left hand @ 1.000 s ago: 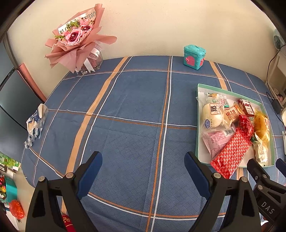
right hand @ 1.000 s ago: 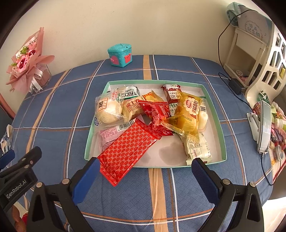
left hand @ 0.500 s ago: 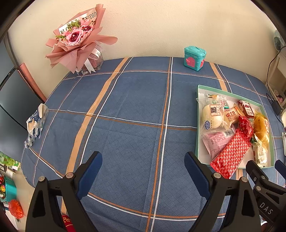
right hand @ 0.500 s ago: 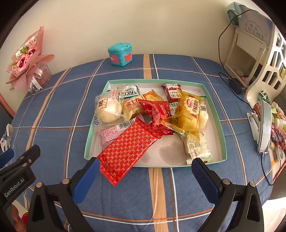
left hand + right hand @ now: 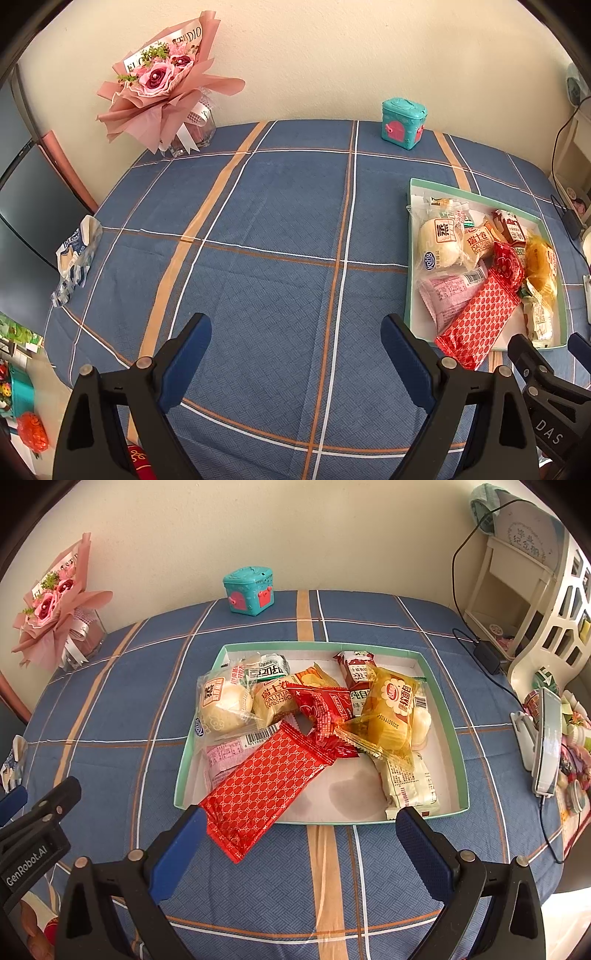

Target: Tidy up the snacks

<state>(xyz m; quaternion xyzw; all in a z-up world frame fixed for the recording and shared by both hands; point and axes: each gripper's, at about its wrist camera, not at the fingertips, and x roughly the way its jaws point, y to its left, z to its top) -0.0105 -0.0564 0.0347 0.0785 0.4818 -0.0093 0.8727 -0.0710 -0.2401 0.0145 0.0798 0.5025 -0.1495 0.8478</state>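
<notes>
A: Status on the snacks (image 5: 317, 716)?
B: All heaped in the tray (image 5: 448, 738) on the table (image 5: 258, 229), unsorted. Red pack (image 5: 264, 786) hangs over the near rim.
A: Tongs?
B: Left tongs (image 5: 295, 332) and right tongs (image 5: 299, 825) both wide open, holding nothing, hovering over the table.
A: Progress?
B: Can't tell: gathered in the tray, or awaiting sorting out.

The right gripper (image 5: 297, 825) has edged closer to the green tray (image 5: 463, 775) — its left blue pad now overlaps the corner of the red patterned packet (image 5: 264, 784) that overhangs the tray's near rim. In the left wrist view the tray sits slightly lower and further right — the left gripper (image 5: 295, 338) has drifted a little away from it.
</notes>
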